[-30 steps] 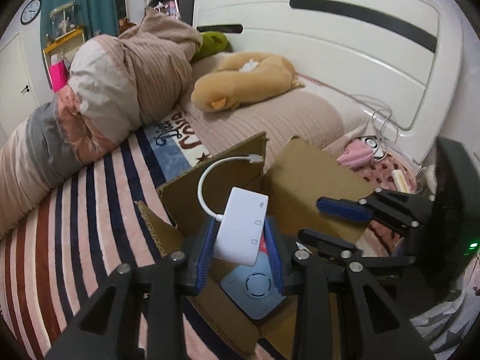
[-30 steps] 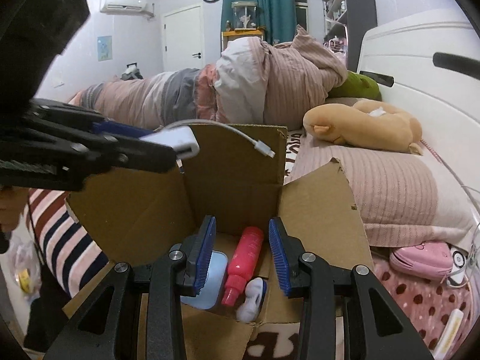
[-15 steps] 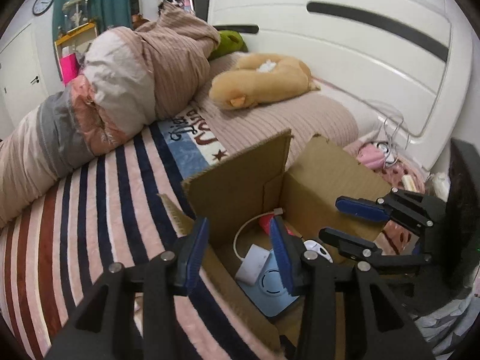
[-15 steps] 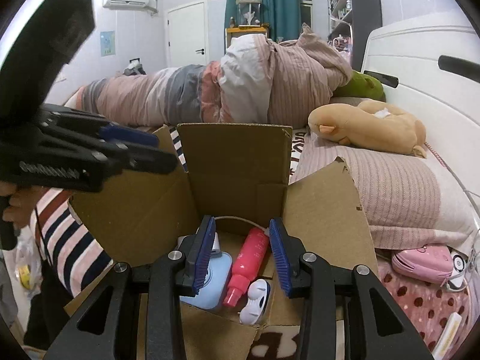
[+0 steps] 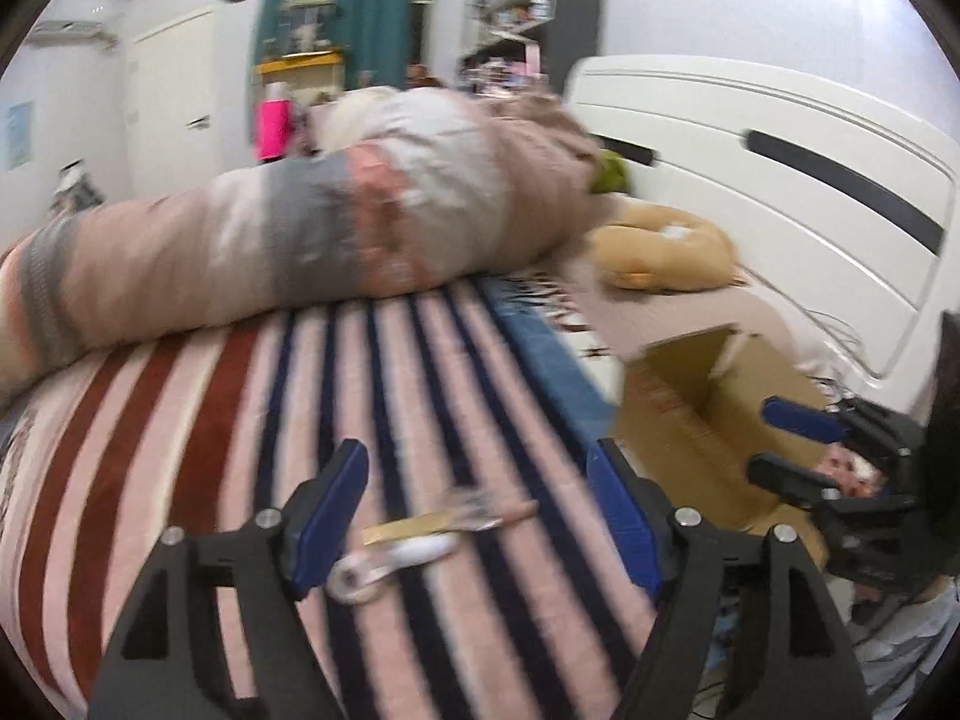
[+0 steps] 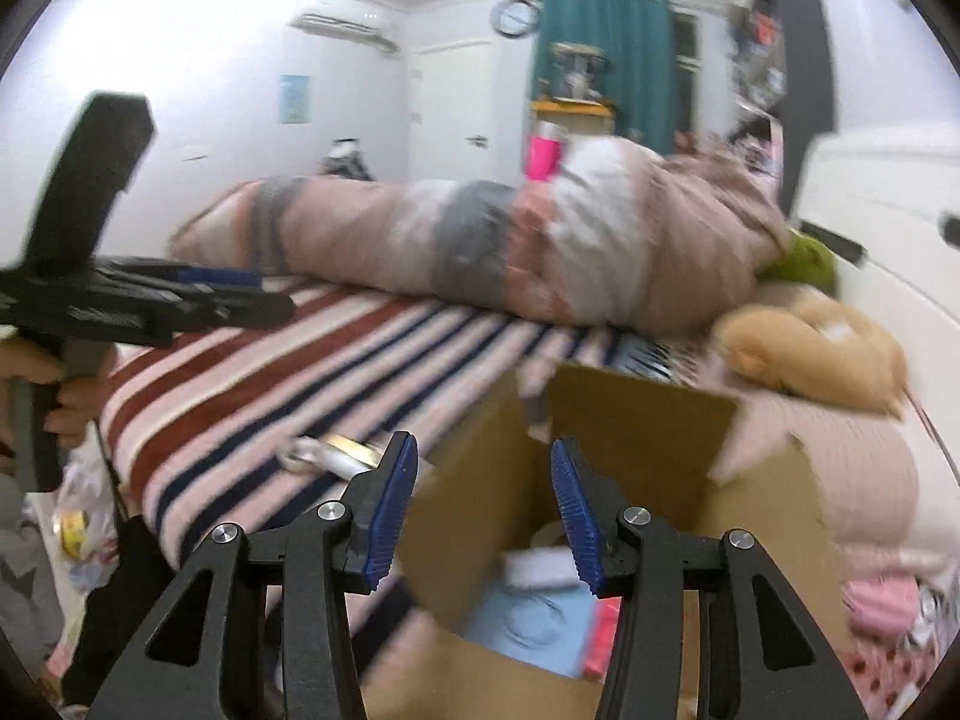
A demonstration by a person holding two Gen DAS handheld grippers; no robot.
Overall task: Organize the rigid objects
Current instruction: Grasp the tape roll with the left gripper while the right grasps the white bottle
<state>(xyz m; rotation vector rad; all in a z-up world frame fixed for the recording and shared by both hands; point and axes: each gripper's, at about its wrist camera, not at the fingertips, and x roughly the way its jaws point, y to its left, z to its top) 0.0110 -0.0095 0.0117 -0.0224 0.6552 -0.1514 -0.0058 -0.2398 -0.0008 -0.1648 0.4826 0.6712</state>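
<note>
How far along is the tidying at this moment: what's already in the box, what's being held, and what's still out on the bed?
Done: the box already holds several things, among them a light blue item and something red. In hand: nothing; the left gripper and right gripper are both empty, fingers opening. Left: a small blurred cluster of loose items lies on the striped blanket, just ahead of the left gripper.

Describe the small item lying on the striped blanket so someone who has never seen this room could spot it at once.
Start at the striped blanket covering the bed. Left of the cardboard box, between the open left gripper's jaws, lie blurred small items. The white item with a round ring end is nearest the camera; a tan stick-like piece lies just behind it.
</note>
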